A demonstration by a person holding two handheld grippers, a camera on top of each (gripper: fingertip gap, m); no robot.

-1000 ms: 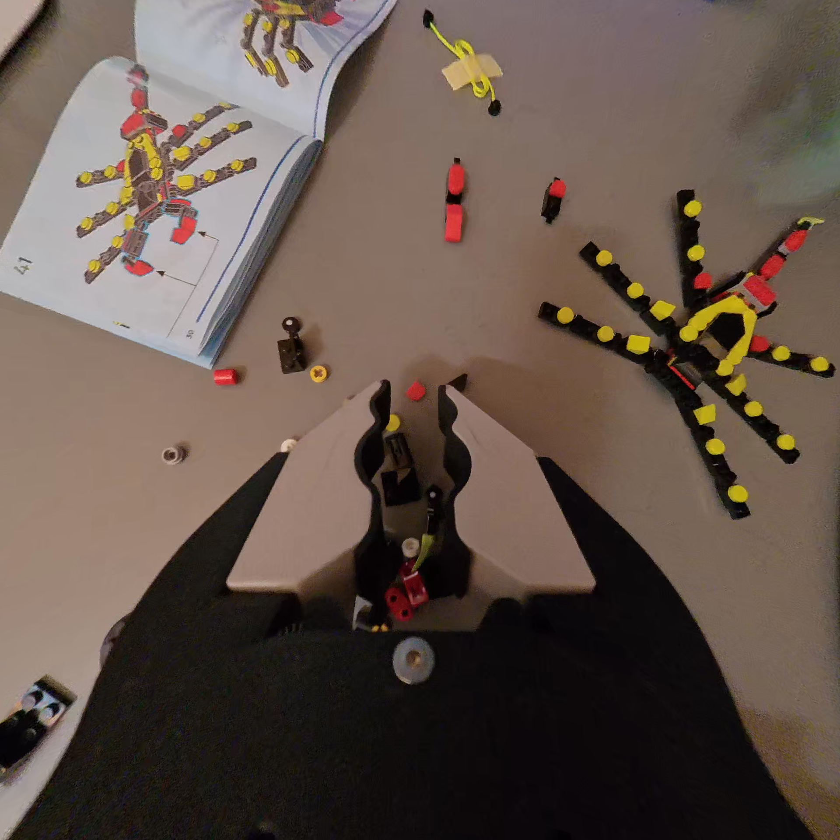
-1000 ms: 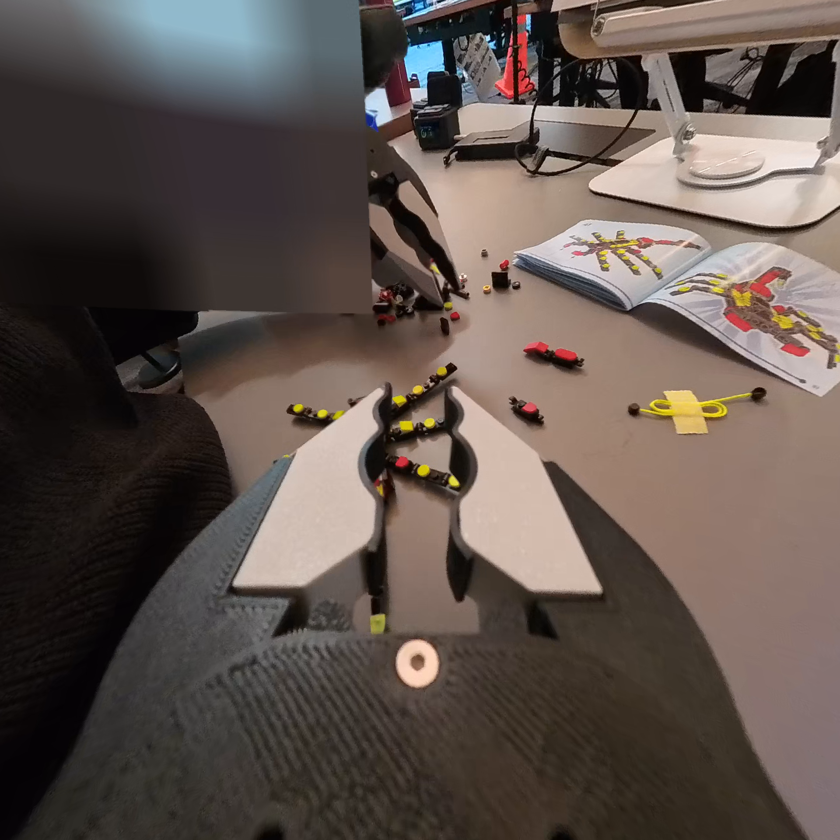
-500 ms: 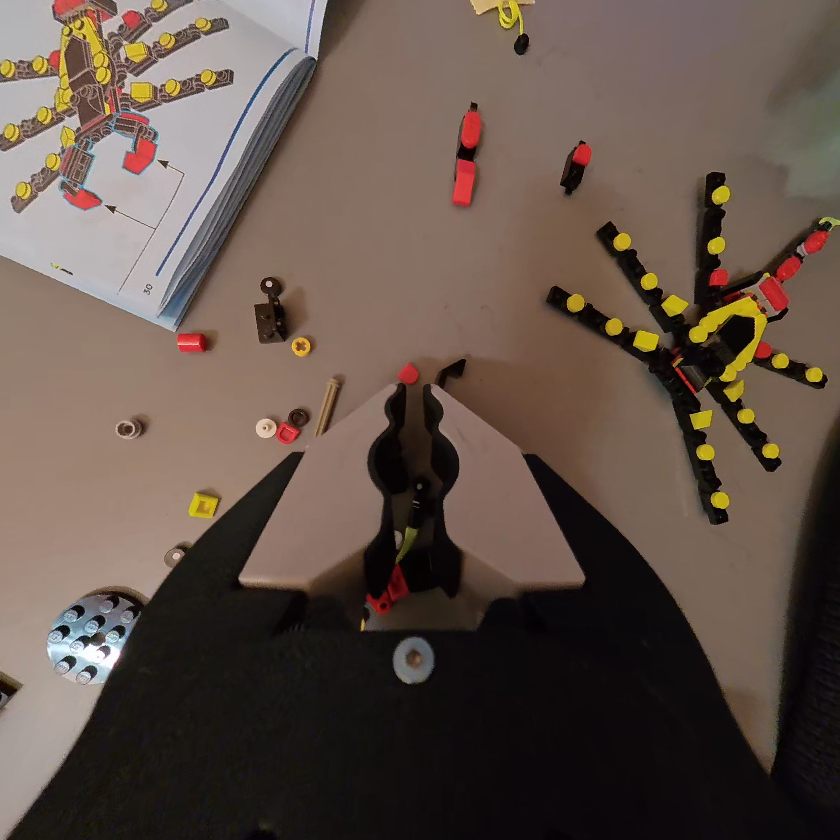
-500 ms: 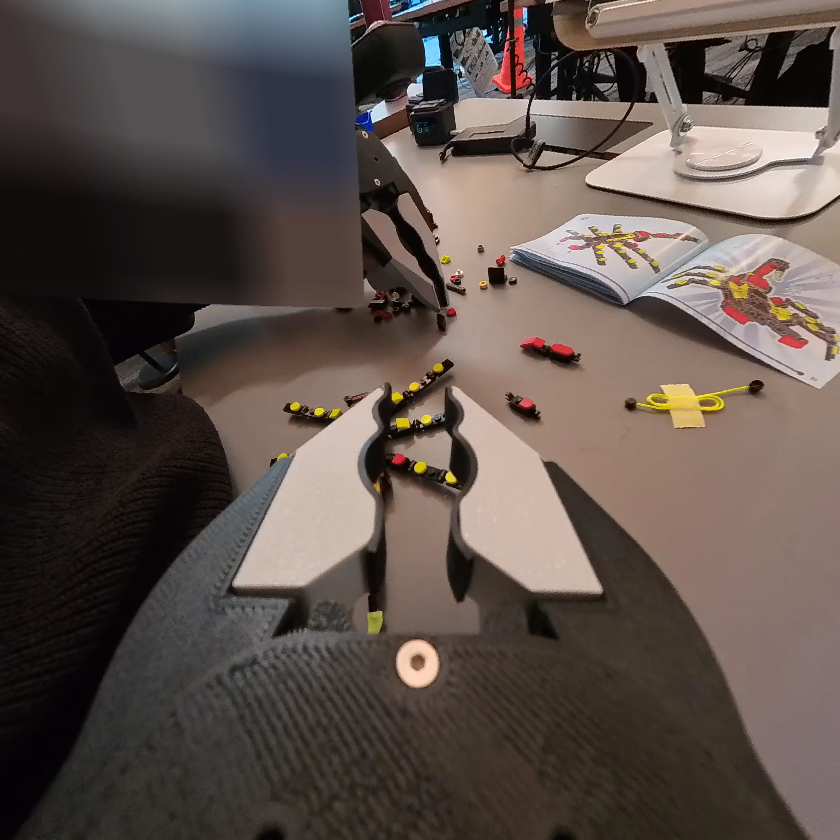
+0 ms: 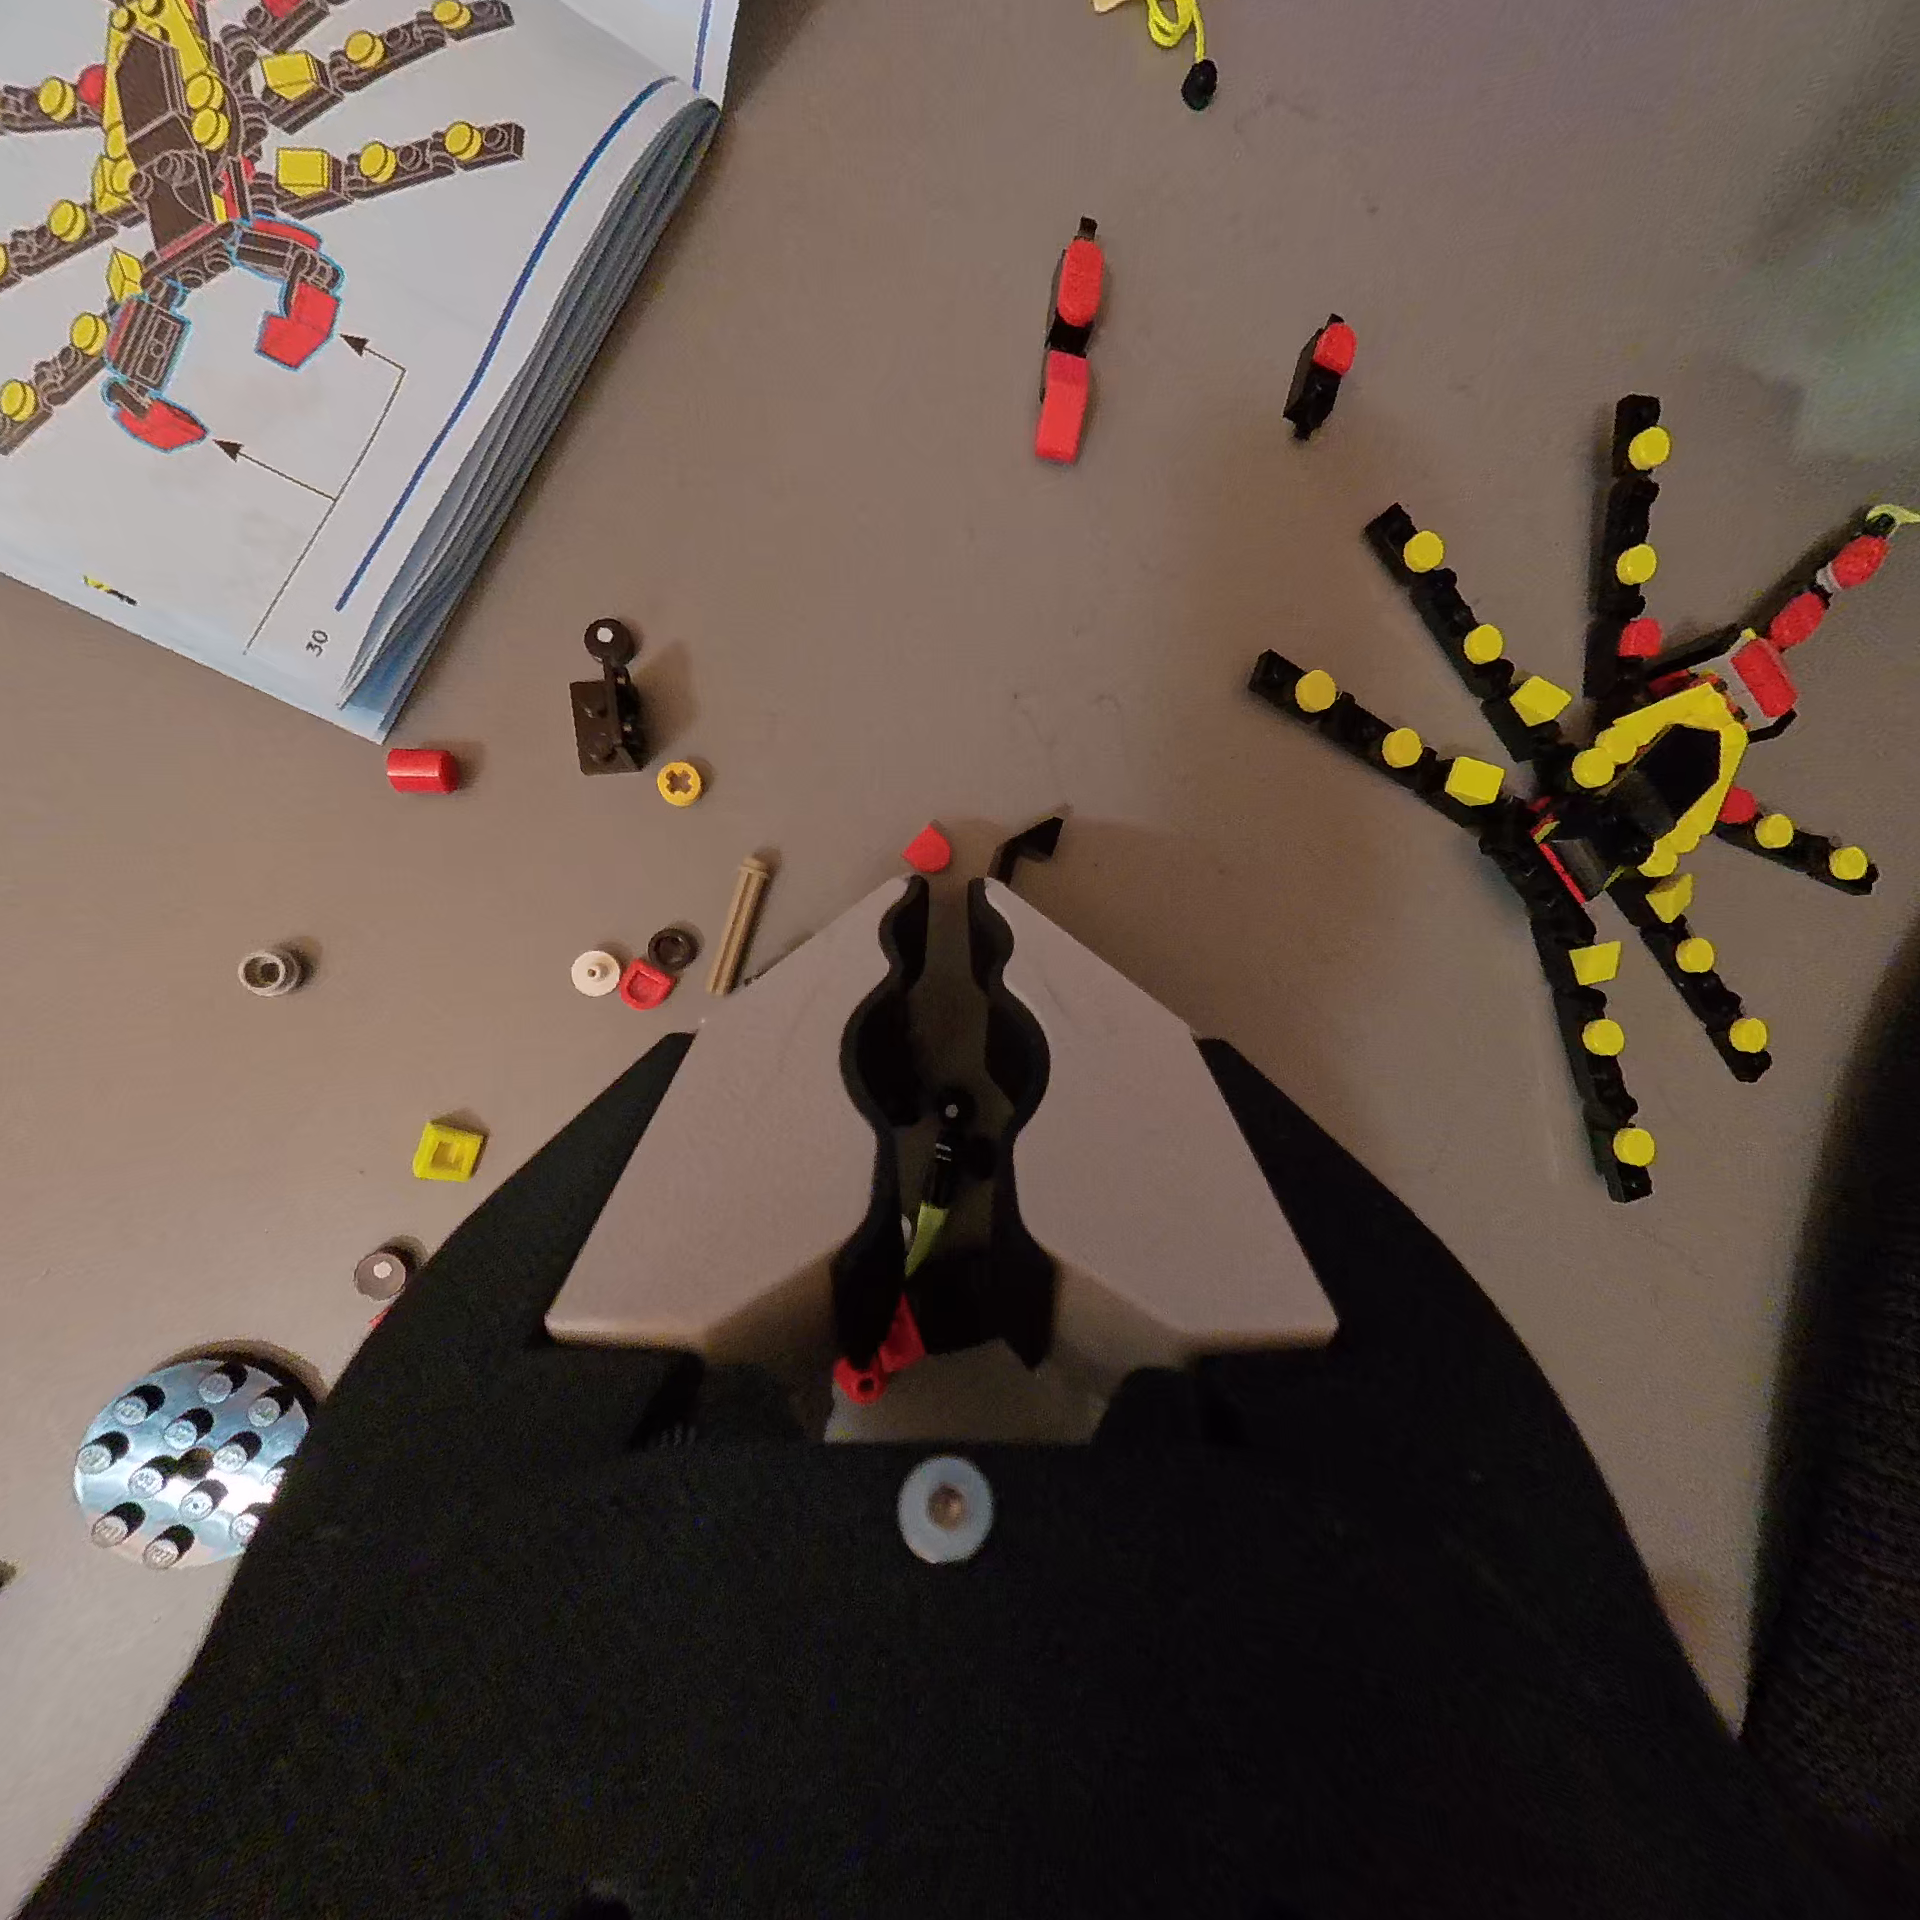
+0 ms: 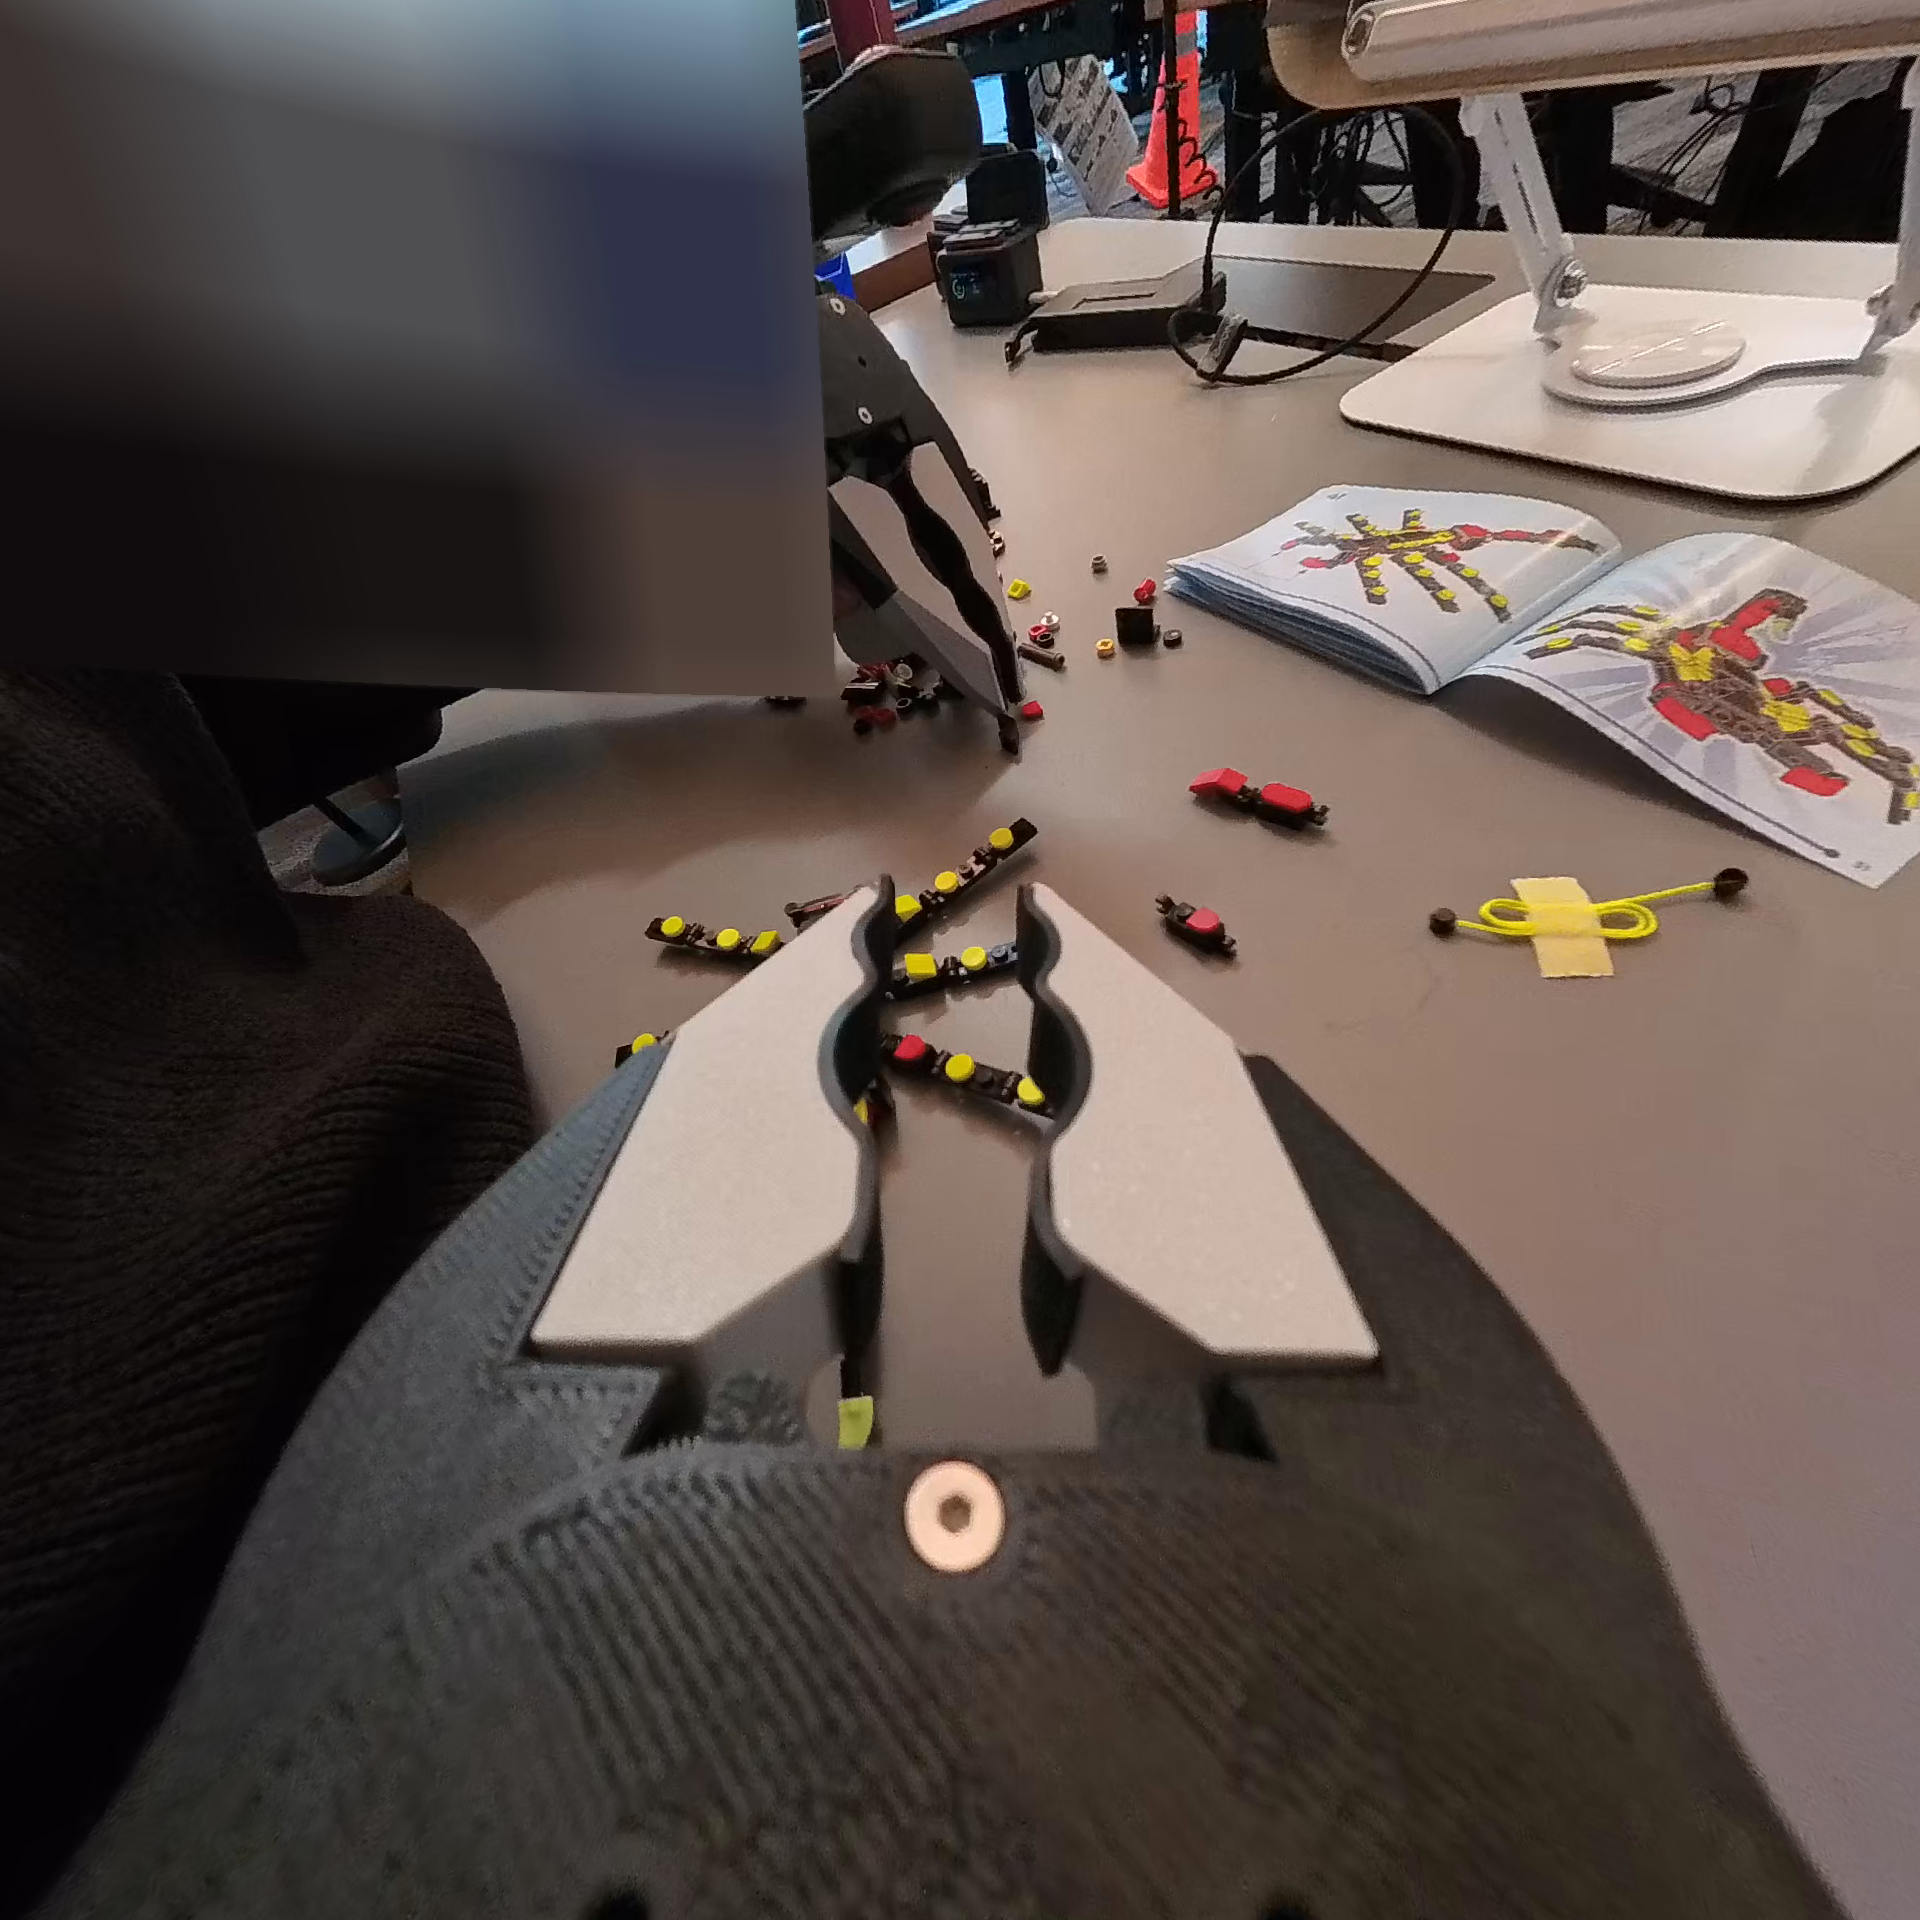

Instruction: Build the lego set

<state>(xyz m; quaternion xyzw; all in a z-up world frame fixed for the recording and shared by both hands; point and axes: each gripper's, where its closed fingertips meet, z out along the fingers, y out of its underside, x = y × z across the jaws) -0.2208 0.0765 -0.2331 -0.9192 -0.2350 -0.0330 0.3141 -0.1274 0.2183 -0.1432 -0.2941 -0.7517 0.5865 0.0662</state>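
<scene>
Grey left claw (image 5: pixel 943 883) nearly closed over loose bricks (image 5: pixel 636 977), right claw (image 6: pixel 954 900) parted above the spider model (image 6: pixel 940 966).

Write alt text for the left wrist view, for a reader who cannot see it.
Looking down along the left gripper, its grey fingers nearly shut just above a grey table strewn with small loose Lego pieces. To the right lies a half-built black spider model with yellow studs and red parts; an open instruction booklet sits at upper left.
</scene>
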